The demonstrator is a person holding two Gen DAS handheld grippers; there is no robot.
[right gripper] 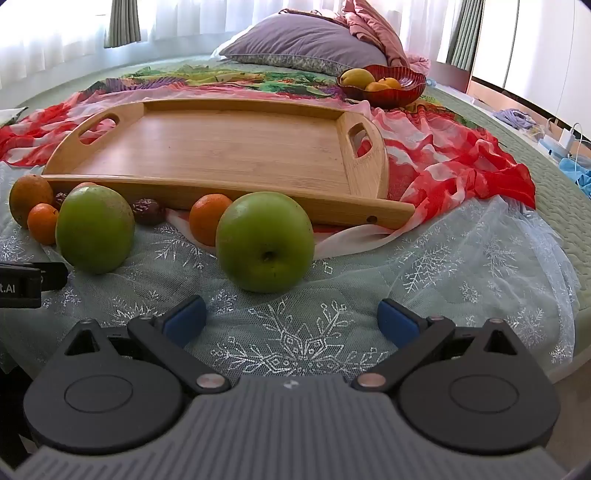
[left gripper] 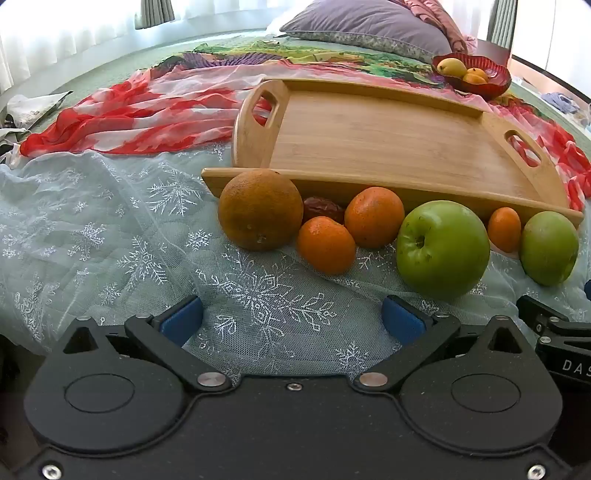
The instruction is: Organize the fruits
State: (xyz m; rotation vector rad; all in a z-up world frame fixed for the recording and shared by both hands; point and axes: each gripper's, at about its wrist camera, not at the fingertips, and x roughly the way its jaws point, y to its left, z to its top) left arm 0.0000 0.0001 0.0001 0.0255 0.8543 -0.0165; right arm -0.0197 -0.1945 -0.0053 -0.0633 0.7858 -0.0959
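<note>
An empty wooden tray (left gripper: 388,136) (right gripper: 221,147) lies on the bed. In front of it sit a large dull orange (left gripper: 260,209) (right gripper: 29,199), small tangerines (left gripper: 326,244) (left gripper: 374,216) (left gripper: 504,229) (right gripper: 209,218) (right gripper: 42,223), dark dates (left gripper: 323,208) (right gripper: 147,211) and two green apples (left gripper: 443,249) (left gripper: 549,247) (right gripper: 265,246) (right gripper: 95,233). My left gripper (left gripper: 293,321) is open and empty, just short of the fruit row. My right gripper (right gripper: 291,319) is open and empty, just short of the nearer apple.
A red bowl (left gripper: 491,83) (right gripper: 406,90) holding yellow fruit stands behind the tray near a purple pillow (left gripper: 369,24) (right gripper: 303,40). A red-and-white scarf (left gripper: 129,118) (right gripper: 461,162) and a pale snowflake netting (left gripper: 110,240) (right gripper: 461,266) cover the bed. The bed edge (right gripper: 576,206) runs along the right.
</note>
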